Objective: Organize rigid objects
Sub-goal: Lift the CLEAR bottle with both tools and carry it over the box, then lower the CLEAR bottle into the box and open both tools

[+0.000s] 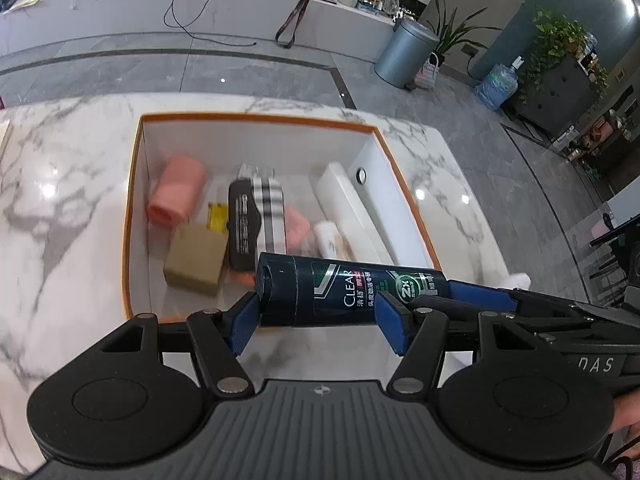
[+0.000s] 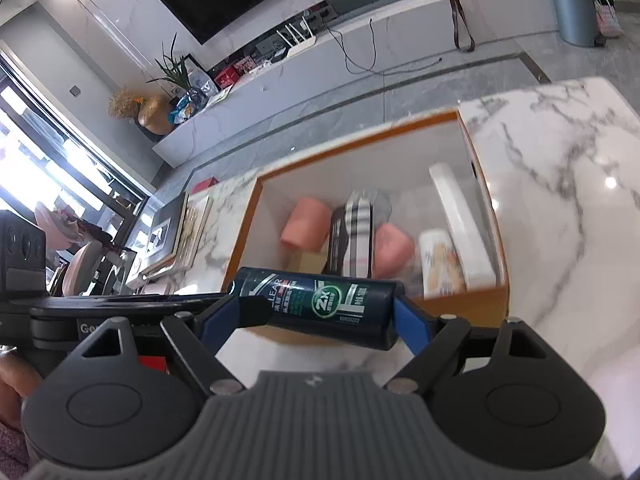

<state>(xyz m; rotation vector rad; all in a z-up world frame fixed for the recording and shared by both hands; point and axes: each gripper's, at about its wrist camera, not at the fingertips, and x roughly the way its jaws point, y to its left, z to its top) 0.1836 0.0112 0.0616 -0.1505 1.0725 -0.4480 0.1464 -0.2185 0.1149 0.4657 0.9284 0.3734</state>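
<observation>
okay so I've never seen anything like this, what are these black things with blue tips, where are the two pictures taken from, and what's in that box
No robot here: a person holds two hand-held grippers, each with a fisheye camera looking along its blue fingers. One picture comes from the left gripper, the other from the right gripper. Both have their fingers around the same dark CLEAR shampoo bottle, lying sideways, one gripper toward each end, at the near edge of an orange-rimmed box. The box sits on a white marble table and holds a pink roll, a brown block, a black-and-plaid package and a long white box. Smaller items there are too blurred to name.
</observation>
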